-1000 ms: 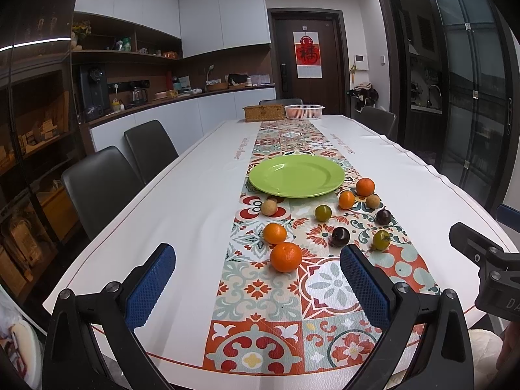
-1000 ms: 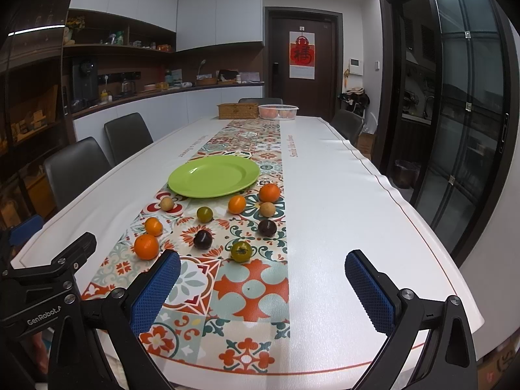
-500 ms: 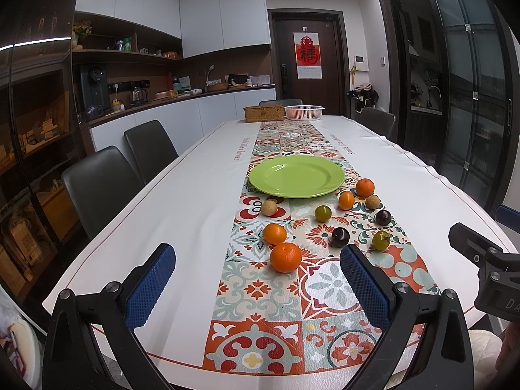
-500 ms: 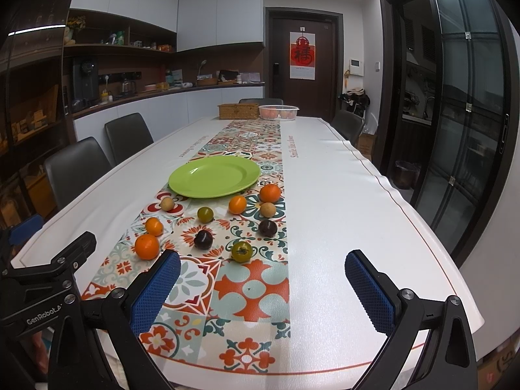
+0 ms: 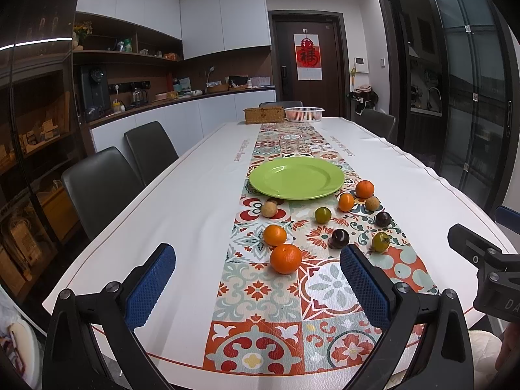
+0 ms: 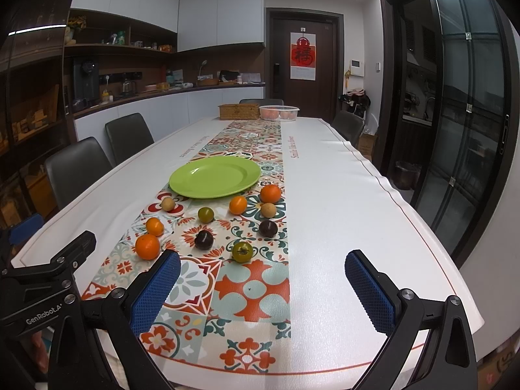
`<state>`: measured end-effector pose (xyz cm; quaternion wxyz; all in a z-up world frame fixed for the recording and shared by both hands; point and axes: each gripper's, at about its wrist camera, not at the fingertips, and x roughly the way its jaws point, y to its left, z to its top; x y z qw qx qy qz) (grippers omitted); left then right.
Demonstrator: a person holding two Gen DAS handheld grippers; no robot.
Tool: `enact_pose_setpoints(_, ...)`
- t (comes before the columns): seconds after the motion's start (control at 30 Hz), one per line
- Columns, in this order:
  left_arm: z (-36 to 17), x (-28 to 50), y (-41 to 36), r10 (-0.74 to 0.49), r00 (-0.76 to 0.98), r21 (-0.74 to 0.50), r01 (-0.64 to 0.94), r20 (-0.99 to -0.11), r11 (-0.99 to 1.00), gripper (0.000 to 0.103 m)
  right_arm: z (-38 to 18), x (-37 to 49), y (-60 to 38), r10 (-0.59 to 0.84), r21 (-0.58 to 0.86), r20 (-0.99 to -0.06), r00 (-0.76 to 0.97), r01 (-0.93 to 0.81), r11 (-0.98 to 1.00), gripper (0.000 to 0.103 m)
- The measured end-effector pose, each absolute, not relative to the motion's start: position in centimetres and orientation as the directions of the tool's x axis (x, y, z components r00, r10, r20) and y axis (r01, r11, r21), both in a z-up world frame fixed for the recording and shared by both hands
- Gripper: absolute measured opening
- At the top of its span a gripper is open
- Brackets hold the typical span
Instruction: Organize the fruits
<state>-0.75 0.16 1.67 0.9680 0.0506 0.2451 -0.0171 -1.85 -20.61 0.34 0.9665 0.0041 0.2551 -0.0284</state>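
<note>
While both jaws stand wide apart and empty, the left gripper (image 5: 256, 279) and right gripper (image 6: 260, 289) hover short of the fruits (image 5: 285, 258) and green plate (image 5: 296, 178).

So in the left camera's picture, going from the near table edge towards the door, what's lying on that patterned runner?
Big orange → dark plum → olive-green fruit → green plate → wicker box.

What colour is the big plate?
Bright green plate, clearest in the left wrist view.
</note>
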Motion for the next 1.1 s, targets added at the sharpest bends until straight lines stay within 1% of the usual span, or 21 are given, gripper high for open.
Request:
enact_pose_setpoints(0.8,1.63,-0.86,0.25,-0.01,0.881,0.088,0.058,-0.473,0.994,0.103,0.42,-1.92,-20.47,-0.054,-0.009,-0.491,0.87,0.056,0.998,0.102)
enact_pose_setpoints(0.93,2.32,-0.66,0.46,-0.01,0.88,0.086,0.057,-0.476,0.995,0.103,0.49,-1.93,-20.43,-0.054,-0.01,-0.491,0.869,0.057,0.998,0.102)
enact_pose_setpoints(1.1,2.41,-0.17,0.41,-0.005,0.874,0.09,0.056,-0.485,0.994,0.103,0.92,-1.86,-20.5,-0.05,-0.011,-0.506,0.861,0.052,0.999,0.102)
